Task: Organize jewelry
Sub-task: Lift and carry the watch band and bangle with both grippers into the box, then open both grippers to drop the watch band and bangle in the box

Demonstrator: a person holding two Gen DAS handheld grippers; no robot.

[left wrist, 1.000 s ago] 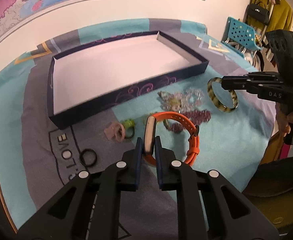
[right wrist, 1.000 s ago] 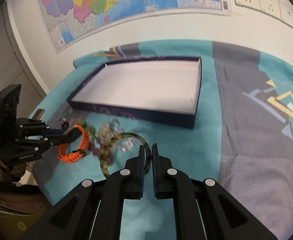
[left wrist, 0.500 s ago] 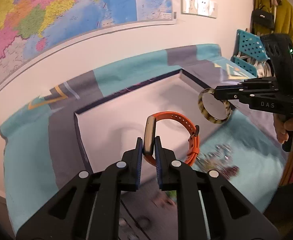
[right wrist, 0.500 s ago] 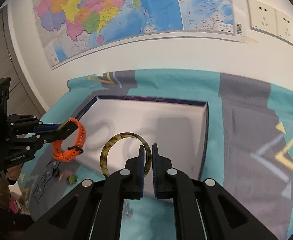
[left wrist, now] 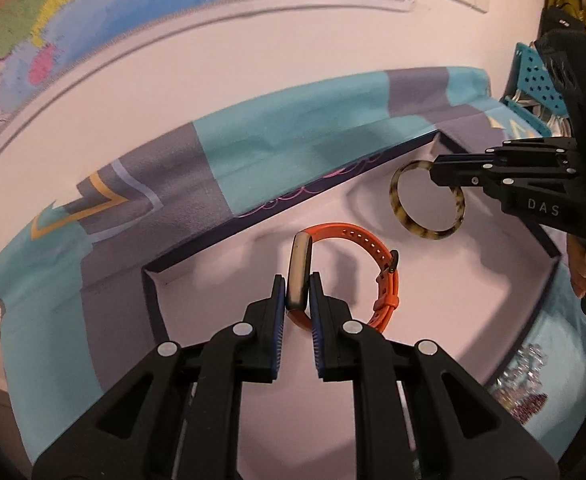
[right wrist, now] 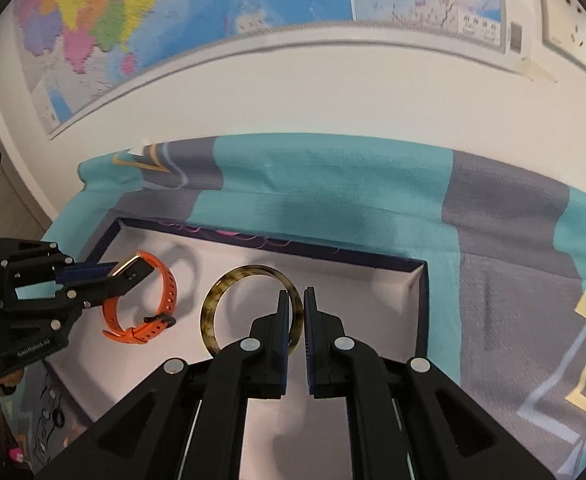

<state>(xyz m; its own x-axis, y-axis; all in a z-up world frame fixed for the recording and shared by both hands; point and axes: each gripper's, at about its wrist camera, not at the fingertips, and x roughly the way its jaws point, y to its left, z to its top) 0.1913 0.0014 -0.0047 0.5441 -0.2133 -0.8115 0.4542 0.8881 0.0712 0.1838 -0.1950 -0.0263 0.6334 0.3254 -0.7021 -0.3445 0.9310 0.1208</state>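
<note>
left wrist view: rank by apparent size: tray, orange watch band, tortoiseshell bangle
1. tray, by far the largest.
2. and 3. orange watch band and tortoiseshell bangle: these loops look close in size. The band hangs nearer the camera in the left gripper, so I would not rank them.

An orange watch (left wrist: pixel 349 268), its strap buckled into a closed loop and its pale slim face standing on edge, was pinched by the face between the pads of the left hand-held gripper (left wrist: pixel 297 288); the loop hung out ahead and to the right of the fingertips, above the white floor of the shallow dark-walled box (left wrist: pixel 413 292). A tortoiseshell bangle (right wrist: pixel 253 308), a thin mottled brown-and-yellow ring, stood upright with its rim clamped in the right hand-held gripper (right wrist: pixel 297 312), the ring reaching left of the fingertips, also above the box. Beaded pieces (left wrist: pixel 527 384) lay outside the box, right of the left hand-held gripper.
</note>
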